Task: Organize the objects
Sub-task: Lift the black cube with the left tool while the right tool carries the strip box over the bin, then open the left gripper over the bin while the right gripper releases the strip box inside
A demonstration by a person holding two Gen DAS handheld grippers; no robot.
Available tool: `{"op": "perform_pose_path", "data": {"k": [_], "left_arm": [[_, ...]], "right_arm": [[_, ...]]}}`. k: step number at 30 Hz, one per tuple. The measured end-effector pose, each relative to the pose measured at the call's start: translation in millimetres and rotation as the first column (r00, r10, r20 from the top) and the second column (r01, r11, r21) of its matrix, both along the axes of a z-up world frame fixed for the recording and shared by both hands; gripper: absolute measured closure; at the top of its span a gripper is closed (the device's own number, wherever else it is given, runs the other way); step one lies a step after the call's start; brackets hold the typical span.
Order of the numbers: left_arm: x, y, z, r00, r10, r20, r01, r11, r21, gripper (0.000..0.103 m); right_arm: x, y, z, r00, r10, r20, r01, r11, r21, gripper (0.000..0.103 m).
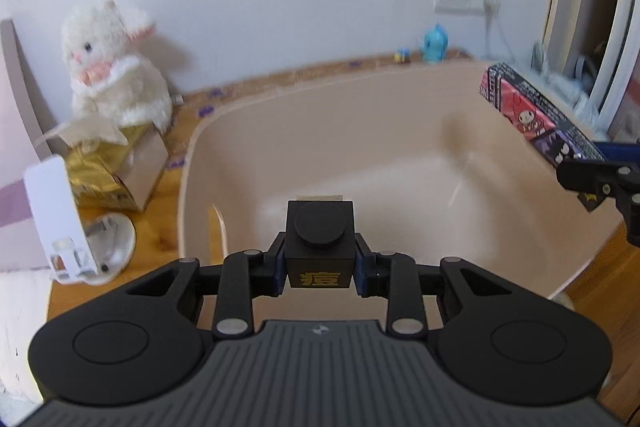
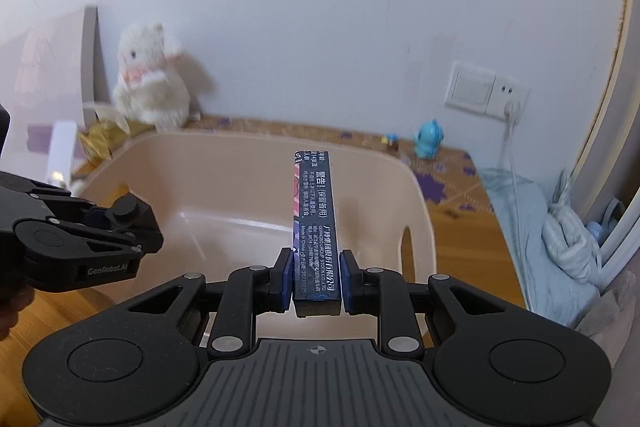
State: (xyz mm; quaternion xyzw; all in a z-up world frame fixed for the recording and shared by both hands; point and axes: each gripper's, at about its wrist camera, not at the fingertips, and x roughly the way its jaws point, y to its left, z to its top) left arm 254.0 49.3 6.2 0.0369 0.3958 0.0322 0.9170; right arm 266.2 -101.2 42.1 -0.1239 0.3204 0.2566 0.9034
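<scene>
A beige plastic basin [image 1: 320, 131] sits on the wooden table and also shows in the right wrist view [image 2: 224, 187]. My left gripper [image 1: 320, 267] is shut on a small black box with a round lid [image 1: 320, 239] and holds it over the basin's near rim; both show at the left of the right wrist view [image 2: 132, 219]. My right gripper [image 2: 315, 279] is shut on a long dark printed box [image 2: 316, 211], held above the basin. That box shows at the right of the left wrist view [image 1: 532, 111].
A white plush rabbit [image 1: 112, 67] sits on a gold tissue box [image 1: 116, 171] at the back left. A white charger-like object [image 1: 60, 219] stands left of the basin. A blue figurine [image 2: 428, 143] stands by the wall. Grey-blue cloth [image 2: 532, 227] lies at right.
</scene>
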Motion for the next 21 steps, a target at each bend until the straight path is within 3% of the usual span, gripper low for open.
{"op": "perform_pose_path", "data": {"k": [7, 8, 11, 12, 13, 14, 17, 21], "left_arm": [[7.4, 0.0, -10.9, 0.998, -0.006, -0.055, 0.006, 1.000, -0.007, 0.068], [6.6, -0.3, -9.3, 0.999, -0.003, -0.052, 0.003, 1.000, -0.012, 0.066], [-0.9, -1.0, 0.9, 1.000, -0.012, -0.005, 0.011, 0.999, -0.031, 0.046], [-5.5, -2.2, 6.5, 1.000, -0.005, 0.014, 0.006, 1.000, -0.023, 0.028], [-9.1, -4.9, 12.0, 0.999, 0.001, 0.037, 0.000, 1.000, -0.013, 0.021], [-14.1, -6.9, 17.5, 0.998, 0.004, 0.063, -0.004, 1.000, -0.001, 0.020], [-26.1, -10.3, 30.8, 0.995, 0.007, 0.100, -0.009, 1.000, 0.026, 0.019], [-41.0, -5.7, 39.6, 0.994, 0.018, 0.108, -0.018, 1.000, 0.001, 0.016]], "right_arm": [[7.4, 6.3, -16.9, 0.999, 0.004, -0.049, -0.007, 0.998, -0.059, 0.080], [6.2, 5.5, -16.6, 0.999, 0.003, -0.046, -0.005, 0.998, -0.057, 0.072], [1.4, -0.3, -10.2, 1.000, -0.006, -0.019, 0.005, 0.999, -0.042, 0.059], [-1.4, -3.3, -6.9, 1.000, -0.010, -0.007, 0.010, 0.999, -0.035, 0.053], [-5.3, -5.9, -3.2, 1.000, -0.016, 0.007, 0.016, 0.999, -0.030, 0.041], [-9.7, -8.9, 0.6, 0.999, -0.021, 0.024, 0.022, 1.000, -0.023, 0.032], [-22.2, -17.9, 12.8, 0.998, -0.032, 0.052, 0.032, 0.999, 0.004, 0.023], [-40.4, -27.6, 23.7, 0.997, -0.036, 0.072, 0.034, 0.999, 0.028, 0.002]]}}
